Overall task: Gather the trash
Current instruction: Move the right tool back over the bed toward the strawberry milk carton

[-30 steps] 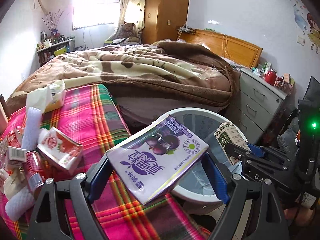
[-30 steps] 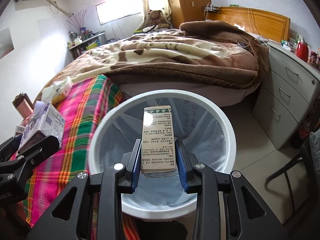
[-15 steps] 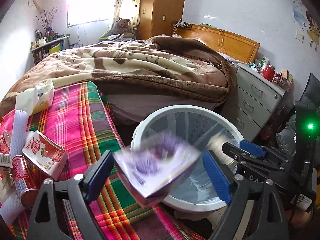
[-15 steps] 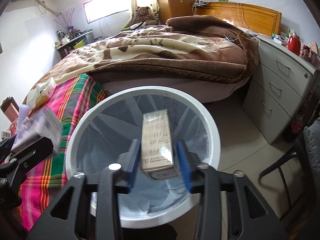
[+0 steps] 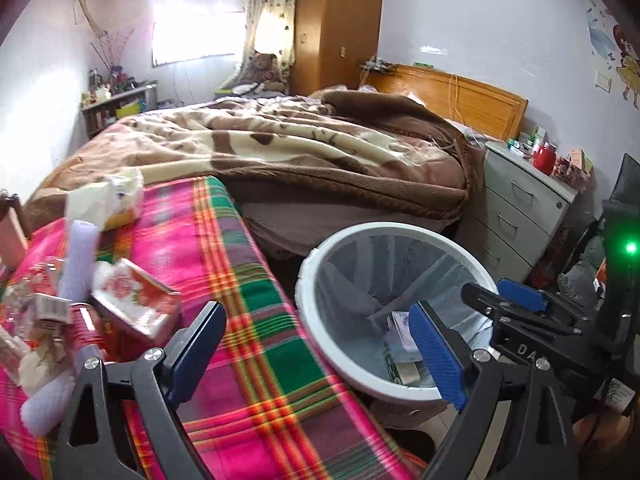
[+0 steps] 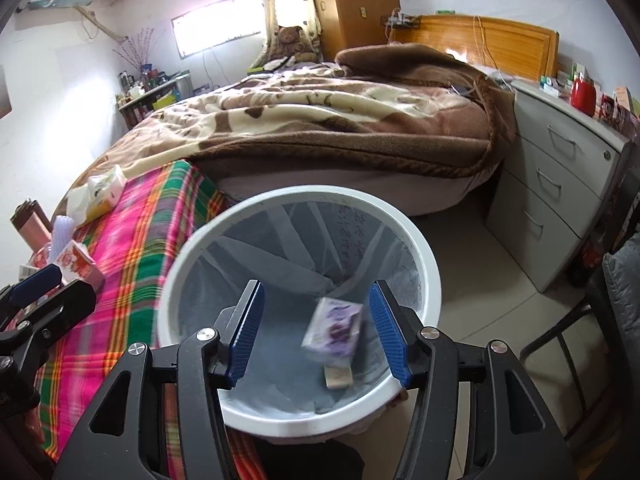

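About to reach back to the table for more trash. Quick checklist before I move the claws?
1. Left claw empty, jaws apart: ok.
2. Right claw empty, jaws apart: ok.
3. Purple carton inside white bin: ok.
4. Small box at the bin bottom: ok.
5. Table trash left, red carton and can: not ok.
6. Carton has settled: cannot tell, blurred.

Left claw (image 5: 316, 344) spread wide, blue pads well apart and nothing between them, held level over the near edge of the table (image 5: 256, 320), its right finger (image 5: 436, 356) overlapping the bin's rim. Right claw (image 6: 316, 332) likewise parted and empty, poised directly above the bin (image 6: 428, 268), fingers pointing forward and slightly down into its mouth.
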The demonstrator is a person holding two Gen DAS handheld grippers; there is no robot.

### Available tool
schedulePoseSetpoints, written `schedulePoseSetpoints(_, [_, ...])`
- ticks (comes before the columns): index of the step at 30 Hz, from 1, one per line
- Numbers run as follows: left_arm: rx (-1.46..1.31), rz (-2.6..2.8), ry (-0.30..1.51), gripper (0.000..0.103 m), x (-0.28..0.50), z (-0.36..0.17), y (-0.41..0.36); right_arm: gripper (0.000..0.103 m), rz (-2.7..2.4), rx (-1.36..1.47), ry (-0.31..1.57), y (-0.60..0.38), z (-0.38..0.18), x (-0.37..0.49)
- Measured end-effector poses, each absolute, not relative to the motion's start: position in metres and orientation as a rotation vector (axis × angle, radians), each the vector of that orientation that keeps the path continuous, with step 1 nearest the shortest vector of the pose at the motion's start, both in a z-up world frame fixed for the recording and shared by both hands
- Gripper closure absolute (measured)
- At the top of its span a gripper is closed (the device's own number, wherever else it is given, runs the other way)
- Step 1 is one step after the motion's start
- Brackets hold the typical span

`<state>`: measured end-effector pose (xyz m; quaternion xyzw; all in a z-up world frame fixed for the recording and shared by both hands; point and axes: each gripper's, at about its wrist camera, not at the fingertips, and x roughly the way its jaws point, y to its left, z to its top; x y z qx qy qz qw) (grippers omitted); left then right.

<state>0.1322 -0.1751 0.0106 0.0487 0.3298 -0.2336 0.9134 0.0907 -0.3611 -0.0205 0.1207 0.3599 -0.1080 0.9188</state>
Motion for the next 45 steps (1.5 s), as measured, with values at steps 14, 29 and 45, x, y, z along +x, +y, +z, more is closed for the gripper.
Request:
schedulePoseSetpoints(14, [0.061, -0.378, 0.641, 0.009, 0.115, 0.019, -0.111, 0.043, -0.121, 0.213, 0.669, -0.309, -0.003, 0.088])
schedulePoseSetpoints(29, [-0.040, -0.191, 0.636, 0.009, 0.114, 0.010, -0.009, 0.036, 0.044, 0.189, 0.649, -0.238, -0.001, 0.102])
schedulePoseSetpoints(45, [-0.128, -0.019, 0.676, 0.008, 0.129, -0.003, 0.084, 0.032, 0.190, 0.093, 0.722, -0.180, -0.012, 0.152])
